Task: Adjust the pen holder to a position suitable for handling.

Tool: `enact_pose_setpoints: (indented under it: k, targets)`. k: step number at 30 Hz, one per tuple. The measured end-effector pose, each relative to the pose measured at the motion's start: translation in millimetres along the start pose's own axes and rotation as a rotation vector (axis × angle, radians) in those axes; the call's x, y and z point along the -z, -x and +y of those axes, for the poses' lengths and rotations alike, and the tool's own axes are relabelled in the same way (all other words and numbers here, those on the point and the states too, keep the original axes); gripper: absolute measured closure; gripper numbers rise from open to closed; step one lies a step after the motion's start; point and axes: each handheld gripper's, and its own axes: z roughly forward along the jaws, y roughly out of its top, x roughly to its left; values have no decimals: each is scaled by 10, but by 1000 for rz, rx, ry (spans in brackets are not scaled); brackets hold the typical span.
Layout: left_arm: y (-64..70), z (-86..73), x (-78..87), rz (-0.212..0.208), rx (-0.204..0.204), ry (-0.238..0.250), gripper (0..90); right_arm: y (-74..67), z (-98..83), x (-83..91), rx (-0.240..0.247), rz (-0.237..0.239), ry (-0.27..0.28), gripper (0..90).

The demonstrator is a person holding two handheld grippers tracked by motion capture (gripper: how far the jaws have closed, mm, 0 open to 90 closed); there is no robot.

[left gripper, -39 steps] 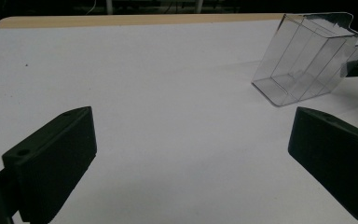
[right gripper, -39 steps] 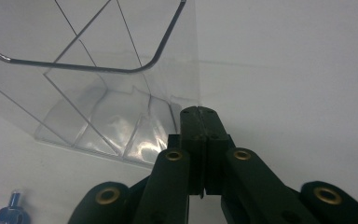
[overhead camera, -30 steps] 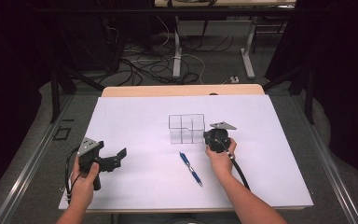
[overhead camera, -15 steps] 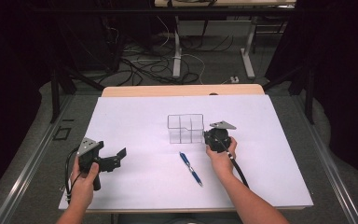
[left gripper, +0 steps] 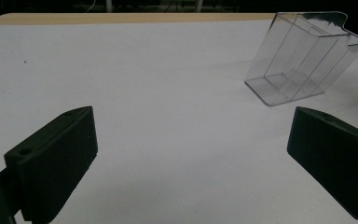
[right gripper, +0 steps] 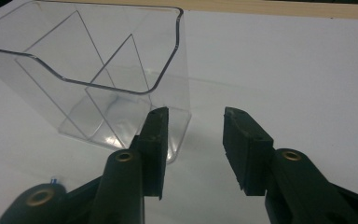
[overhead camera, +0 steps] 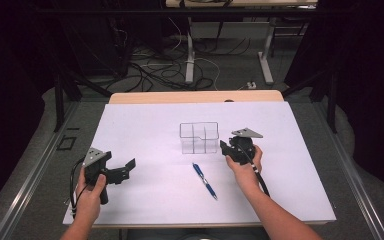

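Clear divided organizer stands near the white sheet's centre, toward the far edge, already released by right gripper, whose empty jaws have just been opening; left gripper gapes, pen unloaded.

Centre: clear divided box stands upright on the table.
Front: pen lies near the box.
Left half: open room between left gripper and box.
Right edge: bare.

Clear, colourless plastic organiser with see-through dividers; blue pen with a silvery tip; plain white table sheet edged by pale wood; black grippers, left and right; grey top plates.
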Motion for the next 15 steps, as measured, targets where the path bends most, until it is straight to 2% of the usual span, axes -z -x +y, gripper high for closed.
enact_pose_setpoints:
  k: [5, 6, 9, 15]
  targets:
    - [5, 1, 5, -4, 3, -2, 14, -1, 20, 83, 2, 20, -14, 507]
    - [6, -1, 6, -9, 15, -2, 14, 4, 21, 112, 2, 39, -30, 465]
    - [2, 4, 4, -16, 20, 6, 14, 7, 18, 152, 5, 68, -64, 421]
    - [24, 5, -1, -48, 25, -11, 14, 12, 6, 243, 15, 144, -80, 351]
